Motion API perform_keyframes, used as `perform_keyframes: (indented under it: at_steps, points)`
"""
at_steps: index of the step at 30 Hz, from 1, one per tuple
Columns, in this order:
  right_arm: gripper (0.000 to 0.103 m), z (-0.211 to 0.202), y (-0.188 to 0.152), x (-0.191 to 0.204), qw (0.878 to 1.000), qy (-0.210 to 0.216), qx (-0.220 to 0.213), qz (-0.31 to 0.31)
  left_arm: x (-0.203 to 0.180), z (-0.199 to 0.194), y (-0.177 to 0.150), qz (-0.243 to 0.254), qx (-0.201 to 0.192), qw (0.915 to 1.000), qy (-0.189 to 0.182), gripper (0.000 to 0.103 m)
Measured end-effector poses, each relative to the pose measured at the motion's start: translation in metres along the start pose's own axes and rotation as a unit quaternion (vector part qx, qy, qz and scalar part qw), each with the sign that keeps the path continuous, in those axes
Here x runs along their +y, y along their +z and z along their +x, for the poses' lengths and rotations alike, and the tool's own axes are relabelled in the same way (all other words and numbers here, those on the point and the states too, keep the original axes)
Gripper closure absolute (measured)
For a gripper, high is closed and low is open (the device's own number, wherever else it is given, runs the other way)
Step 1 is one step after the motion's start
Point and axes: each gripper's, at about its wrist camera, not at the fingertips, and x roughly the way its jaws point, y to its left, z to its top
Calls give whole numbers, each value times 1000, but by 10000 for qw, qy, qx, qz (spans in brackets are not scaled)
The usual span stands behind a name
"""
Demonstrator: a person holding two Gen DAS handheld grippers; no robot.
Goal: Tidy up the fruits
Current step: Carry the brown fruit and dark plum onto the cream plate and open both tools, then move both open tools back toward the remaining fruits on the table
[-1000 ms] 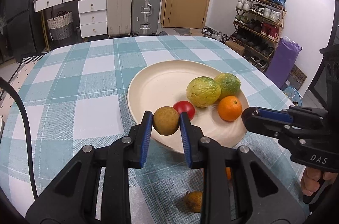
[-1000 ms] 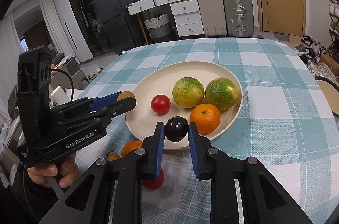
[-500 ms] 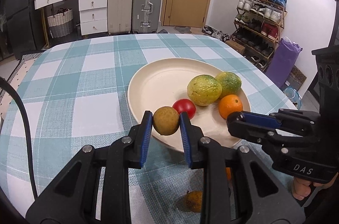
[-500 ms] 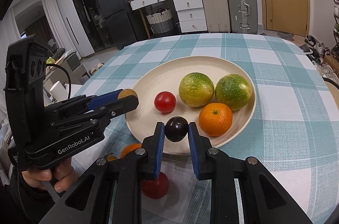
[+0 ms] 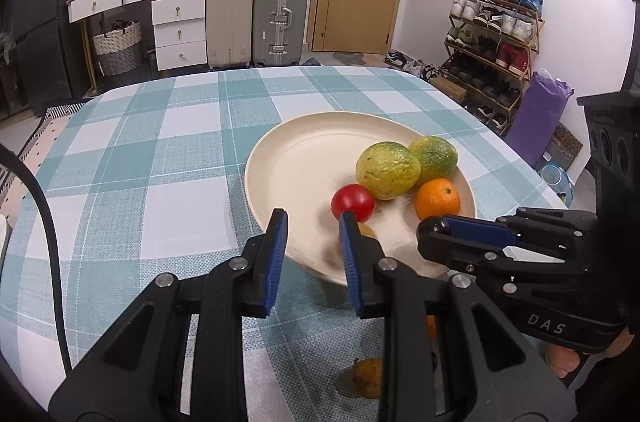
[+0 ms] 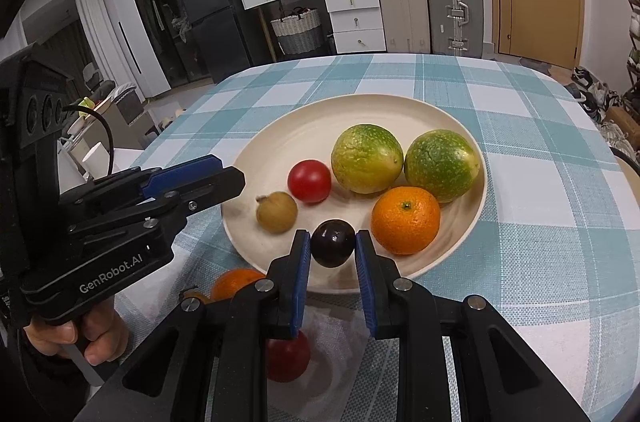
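Note:
A cream plate [image 6: 400, 110] [image 5: 304, 142] on the checked table holds two green-yellow fruits [image 6: 366, 158], an orange [image 6: 405, 220], a red tomato [image 6: 309, 180] and a small brown fruit [image 6: 277, 211]. My left gripper [image 5: 312, 254] is open and empty above the plate's near rim; the brown fruit [image 5: 366, 231] lies just past its right finger, mostly hidden. My right gripper [image 6: 332, 248] is shut on a dark plum [image 6: 333, 248], held over the plate's front edge.
On the table in front of the plate lie an orange [image 6: 234, 282], a red fruit [image 6: 288, 358] and a small brown fruit [image 5: 366, 378]. Suitcases, drawers and a shoe rack stand beyond the table.
My left gripper has opened and let the brown fruit go onto the plate. My right gripper has moved forward with the plum, over the plate's edge.

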Motion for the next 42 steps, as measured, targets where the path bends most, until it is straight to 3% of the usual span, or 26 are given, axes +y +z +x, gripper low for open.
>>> perform_keyframes:
  at_steps: [7, 11, 14, 16, 18, 20, 26, 28, 30, 42]
  points:
    - [76, -4, 0, 1, 9999, -125, -73, -53, 2, -4, 0, -18, -63, 10000, 46, 79]
    - [59, -15, 0, -1, 9996, -143, -247, -12, 3, -7, -2, -39, -64, 9999, 79, 77]
    - [52, -23, -2, -1, 9994, -180, -281, -86, 3, -11, -5, -1, -63, 9999, 91, 65]
    - [42, -28, -3, 1, 9992, -238, -269, -202, 2, -18, -7, -2, -74, 9999, 144, 54]
    - [19, -36, -5, 3, 9985, -278, -335, -319, 1, -28, -9, -9, -167, 9998, 109, 34]
    - [14, -46, -8, 4, 9977, -295, -485, -357, 0, -40, -10, -19, -300, 9995, 109, 23]
    - [2, -62, -11, -7, 9977, -346, -575, -80, -2, -67, -18, -19, -326, 9993, 181, 17]
    - [0, -67, -13, -10, 9976, -319, -609, 20, -2, -75, -22, -73, -325, 9992, 214, 13]
    - [0, -71, -16, -13, 9977, -273, -615, 114, -3, -84, -26, -117, -350, 9990, 261, 2]
    - [0, -83, -38, -9, 9979, -318, -553, 121, -16, -126, -45, -31, -552, 9981, 270, 1]
